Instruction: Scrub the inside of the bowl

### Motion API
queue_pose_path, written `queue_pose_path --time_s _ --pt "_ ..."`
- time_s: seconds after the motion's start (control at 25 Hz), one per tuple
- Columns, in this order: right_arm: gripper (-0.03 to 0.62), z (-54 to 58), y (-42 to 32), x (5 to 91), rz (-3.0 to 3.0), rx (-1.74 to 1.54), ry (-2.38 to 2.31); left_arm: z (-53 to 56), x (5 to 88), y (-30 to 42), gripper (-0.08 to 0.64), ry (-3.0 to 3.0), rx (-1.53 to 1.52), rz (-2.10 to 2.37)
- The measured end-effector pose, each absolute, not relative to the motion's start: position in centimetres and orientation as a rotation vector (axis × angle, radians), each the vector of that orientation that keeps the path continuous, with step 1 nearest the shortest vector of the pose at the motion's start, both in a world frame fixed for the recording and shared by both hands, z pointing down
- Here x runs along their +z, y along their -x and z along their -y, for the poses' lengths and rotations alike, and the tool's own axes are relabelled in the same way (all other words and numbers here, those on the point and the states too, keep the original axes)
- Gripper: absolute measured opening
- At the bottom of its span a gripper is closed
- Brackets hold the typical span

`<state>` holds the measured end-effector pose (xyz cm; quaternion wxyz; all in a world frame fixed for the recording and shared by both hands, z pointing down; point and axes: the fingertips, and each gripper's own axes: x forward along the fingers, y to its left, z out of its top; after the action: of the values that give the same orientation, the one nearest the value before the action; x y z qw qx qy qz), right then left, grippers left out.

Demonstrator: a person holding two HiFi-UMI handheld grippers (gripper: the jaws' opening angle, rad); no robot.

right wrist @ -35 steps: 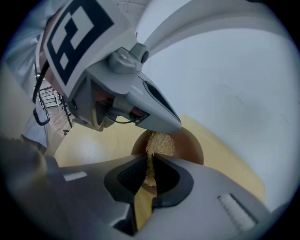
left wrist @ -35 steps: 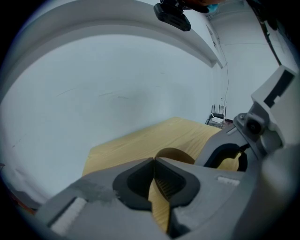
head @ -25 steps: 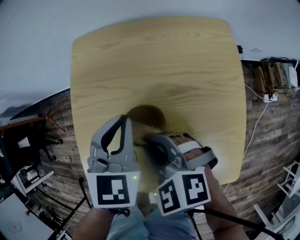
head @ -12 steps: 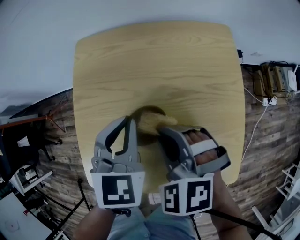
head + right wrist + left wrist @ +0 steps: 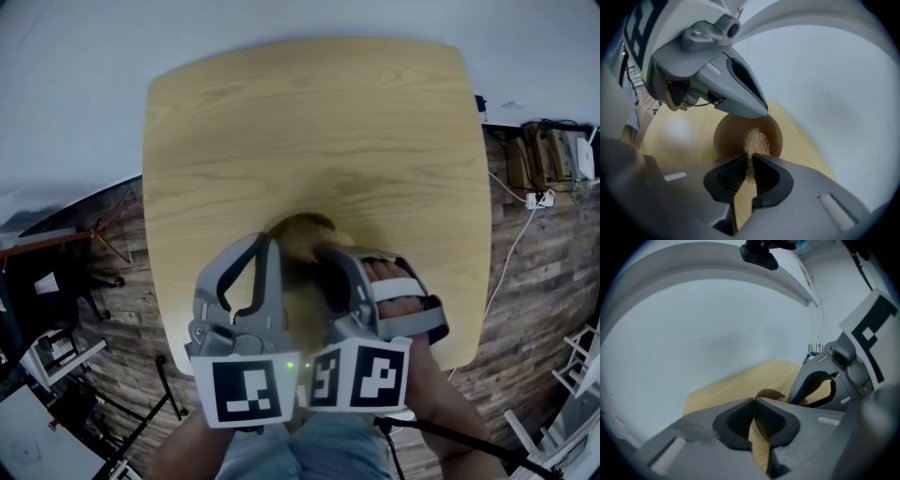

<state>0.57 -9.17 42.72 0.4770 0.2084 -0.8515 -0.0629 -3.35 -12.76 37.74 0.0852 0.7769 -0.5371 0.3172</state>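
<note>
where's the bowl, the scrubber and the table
bowl (image 5: 727, 138), right gripper view, bare inner wall
scrubber (image 5: 756, 140), right gripper view, frayed fibre tuft
table (image 5: 309, 122), head view, bare top

The two tools crowd the bowl (image 5: 729, 136) at the table's (image 5: 309, 122) near edge: the left tool (image 5: 753, 401) pinches its left rim and the right tool (image 5: 750, 159), closed on a fibre scrubber (image 5: 755, 140), fills the mouth, the pair nearly touching. Open wood runs beyond the bowl and to both sides

Light wood-grain table (image 5: 309, 122) with a satin sheen, smooth brown wooden-looking bowl (image 5: 726, 138), rough fibrous tan scrubber (image 5: 756, 140), matt grey plastic right gripper (image 5: 751, 158).
</note>
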Motion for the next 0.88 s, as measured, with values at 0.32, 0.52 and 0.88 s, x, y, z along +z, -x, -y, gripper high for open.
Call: queue_pose_path --time_s 0.32,0.52,0.88 --pt "0.032 6.2 1.7 42.2 2.230 0.141 -0.491 12.9 38.0 3.6 0.029 -2.303 0.952 1.603" --pt "0.032 8.4 -0.4 41.6 2.223 0.148 -0.612 12.6 38.3 3.9 0.029 -2.284 0.937 1.578" --pt "0.032 8.7 2.2 41.8 2.296 0.031 -0.550 13.0 38.5 3.8 0.029 -2.275 0.928 1.566"
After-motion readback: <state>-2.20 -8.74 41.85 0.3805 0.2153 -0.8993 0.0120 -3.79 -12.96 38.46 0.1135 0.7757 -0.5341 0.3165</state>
